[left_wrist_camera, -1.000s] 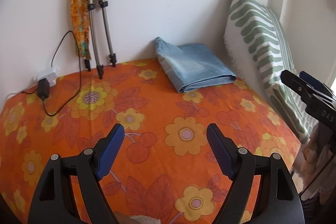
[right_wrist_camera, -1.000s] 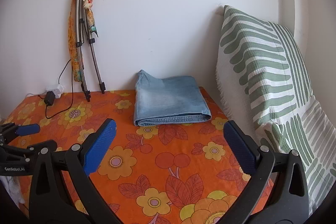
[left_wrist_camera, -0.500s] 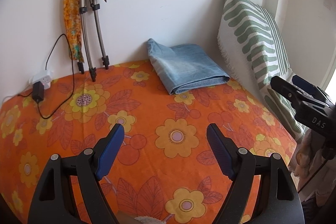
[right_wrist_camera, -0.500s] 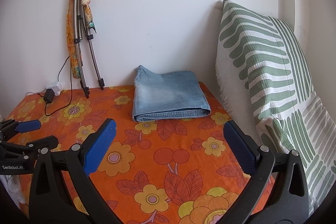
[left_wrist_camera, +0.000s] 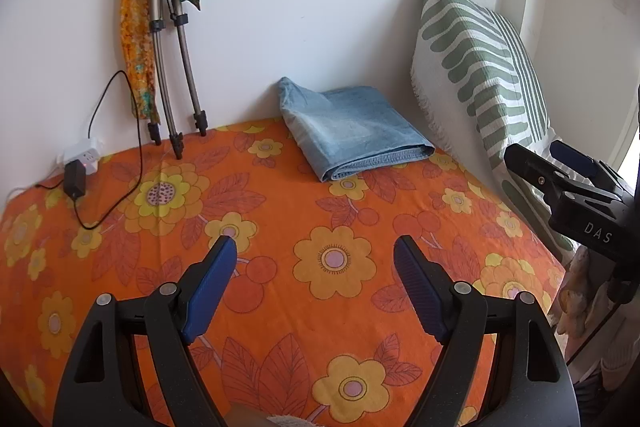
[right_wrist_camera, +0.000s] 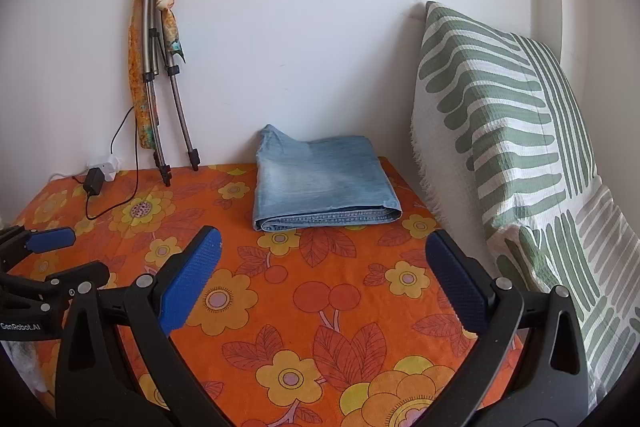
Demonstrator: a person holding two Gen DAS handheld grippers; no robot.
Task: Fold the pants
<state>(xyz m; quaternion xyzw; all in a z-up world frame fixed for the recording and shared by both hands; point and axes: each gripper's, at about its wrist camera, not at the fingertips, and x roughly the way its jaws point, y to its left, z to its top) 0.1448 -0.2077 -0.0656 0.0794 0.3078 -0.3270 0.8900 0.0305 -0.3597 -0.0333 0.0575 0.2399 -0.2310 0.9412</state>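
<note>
Light blue denim pants (left_wrist_camera: pixel 352 131) lie folded into a neat rectangle at the back of the orange floral bedspread (left_wrist_camera: pixel 304 227), against the white wall; they also show in the right wrist view (right_wrist_camera: pixel 322 193). My left gripper (left_wrist_camera: pixel 314 245) is open and empty, held above the bedspread well in front of the pants. My right gripper (right_wrist_camera: pixel 322 239) is open and empty, just in front of the folded pants. Each gripper shows at the edge of the other's view: the right one (left_wrist_camera: pixel 560 163) and the left one (right_wrist_camera: pixel 52 247).
A green-and-white patterned pillow (right_wrist_camera: pixel 520 155) leans against the wall at the right. A folded tripod with a colourful scarf (left_wrist_camera: pixel 168 39) leans on the wall at the left. A white power strip with a black charger and cable (left_wrist_camera: pixel 80 167) lies at the back left.
Both grippers have drawn back a little from the folded pants and shifted slightly; both stay open and empty. The pants have not moved.
</note>
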